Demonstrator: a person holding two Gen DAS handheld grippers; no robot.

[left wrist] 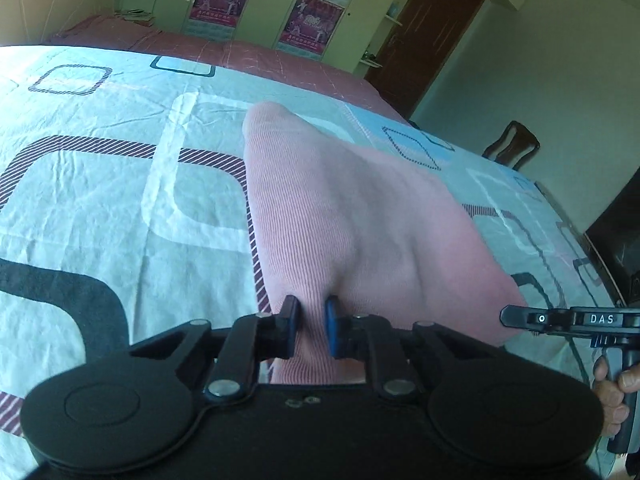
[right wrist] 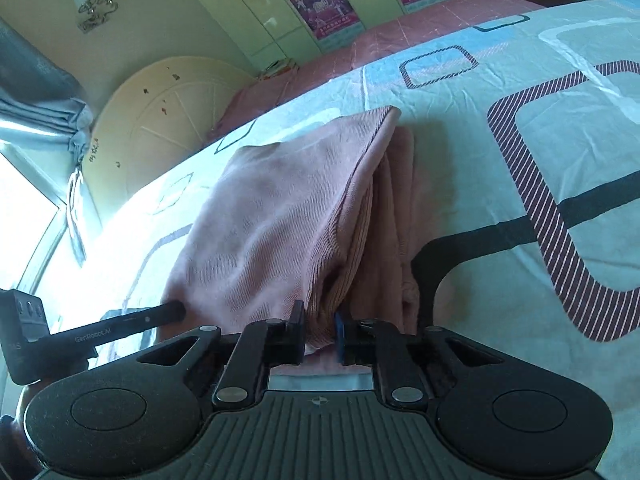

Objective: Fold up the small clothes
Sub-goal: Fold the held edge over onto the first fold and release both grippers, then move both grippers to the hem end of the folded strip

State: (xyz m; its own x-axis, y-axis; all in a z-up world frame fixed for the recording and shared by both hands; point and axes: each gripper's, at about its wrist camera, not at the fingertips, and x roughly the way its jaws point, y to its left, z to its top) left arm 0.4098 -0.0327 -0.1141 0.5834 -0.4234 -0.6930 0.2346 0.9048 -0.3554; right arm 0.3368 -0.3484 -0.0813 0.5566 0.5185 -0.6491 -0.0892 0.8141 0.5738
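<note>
Both grippers pinching near edge of pink garment on bed.
Left gripper (left wrist: 311, 326) and right gripper (right wrist: 320, 330) each clamped on the pink ribbed knit garment (left wrist: 340, 208), partly lifted off the patterned bedsheet (left wrist: 100, 200). Looks light, soft, floppy, likely stretchy; hold at hem corners, not mid-panel. Bedroom: wardrobe with posters (left wrist: 312, 20), brown door (left wrist: 432, 20), bright window (right wrist: 24, 184).

patterned bed (left wrist: 100, 208), green wardrobe (left wrist: 260, 4), bright window (right wrist: 20, 200)
</note>
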